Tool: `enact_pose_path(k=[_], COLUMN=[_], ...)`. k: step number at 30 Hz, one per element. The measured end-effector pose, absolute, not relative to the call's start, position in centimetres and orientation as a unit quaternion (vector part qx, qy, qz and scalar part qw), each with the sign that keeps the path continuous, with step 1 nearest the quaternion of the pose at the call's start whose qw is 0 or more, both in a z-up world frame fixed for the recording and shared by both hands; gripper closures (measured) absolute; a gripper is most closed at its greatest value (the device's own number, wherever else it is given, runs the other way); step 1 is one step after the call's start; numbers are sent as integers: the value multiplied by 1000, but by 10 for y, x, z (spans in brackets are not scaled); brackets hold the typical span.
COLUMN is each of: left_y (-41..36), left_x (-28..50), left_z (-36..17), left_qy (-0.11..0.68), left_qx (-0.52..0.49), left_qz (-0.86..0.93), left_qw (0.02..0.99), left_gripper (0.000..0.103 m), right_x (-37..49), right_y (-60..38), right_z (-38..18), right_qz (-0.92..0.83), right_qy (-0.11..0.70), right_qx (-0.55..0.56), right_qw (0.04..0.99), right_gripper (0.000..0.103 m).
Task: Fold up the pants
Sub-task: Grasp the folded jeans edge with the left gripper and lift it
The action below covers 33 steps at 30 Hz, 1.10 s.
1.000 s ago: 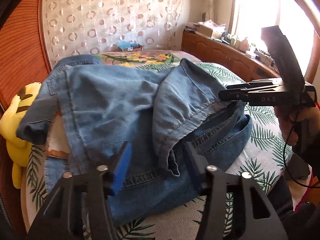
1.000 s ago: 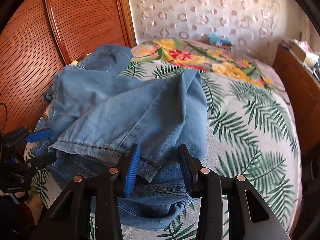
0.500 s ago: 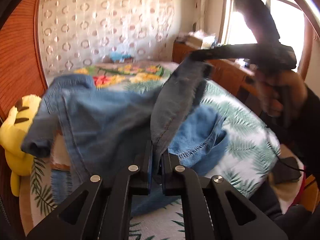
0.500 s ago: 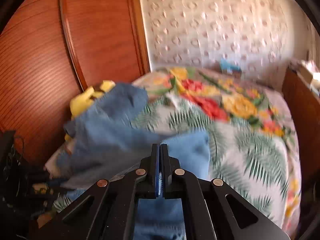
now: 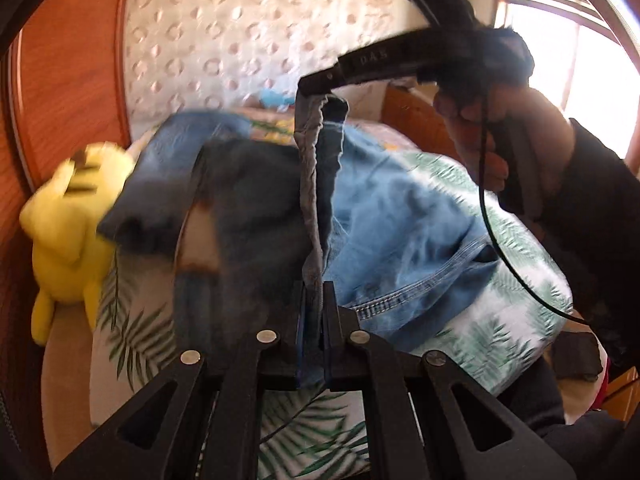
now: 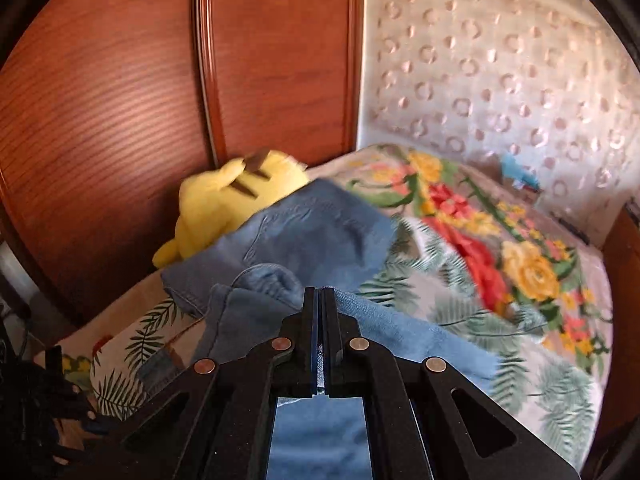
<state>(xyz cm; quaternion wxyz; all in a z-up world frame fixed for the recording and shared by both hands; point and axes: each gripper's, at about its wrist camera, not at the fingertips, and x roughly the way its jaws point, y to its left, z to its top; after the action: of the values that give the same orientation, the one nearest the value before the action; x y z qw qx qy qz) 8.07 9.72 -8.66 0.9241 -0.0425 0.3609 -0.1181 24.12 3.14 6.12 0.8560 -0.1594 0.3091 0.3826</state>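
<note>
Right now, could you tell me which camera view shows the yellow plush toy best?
The right wrist view: the yellow plush toy lies against the wooden wardrobe, head and back visible. The left wrist view shows it blurred at the frame's left edge.

Bright daylight floods in from the window [image 5: 568,60], blown out to white glare. The near side of the jeans [image 5: 256,200] is backlit and dark. Motion blur smears the plush toy [image 5: 68,232] and bedspread [image 6: 500,248]. Fisheye bending curves the wardrobe [image 6: 120,100]; black vignette rims the corners.
</note>
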Motion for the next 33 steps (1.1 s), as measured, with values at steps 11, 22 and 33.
enact_pose_path(k=[11, 22, 33], left_y=[107, 109, 103], left_x=[83, 77, 86], left_z=[-100, -93, -74], left_qy=[373, 368, 341], left_qx=[-58, -50, -45], left_qz=[-118, -92, -85], left_qw=[918, 924, 935], left_gripper=[95, 73, 18], right_x=[289, 246, 205], right_y=[74, -33, -154], right_z=[46, 53, -15], right_qz=[396, 360, 285], right_qy=[335, 292, 353], right_qx=[-134, -122, -108], right_qw=[844, 878, 884], right_gripper=[97, 59, 59])
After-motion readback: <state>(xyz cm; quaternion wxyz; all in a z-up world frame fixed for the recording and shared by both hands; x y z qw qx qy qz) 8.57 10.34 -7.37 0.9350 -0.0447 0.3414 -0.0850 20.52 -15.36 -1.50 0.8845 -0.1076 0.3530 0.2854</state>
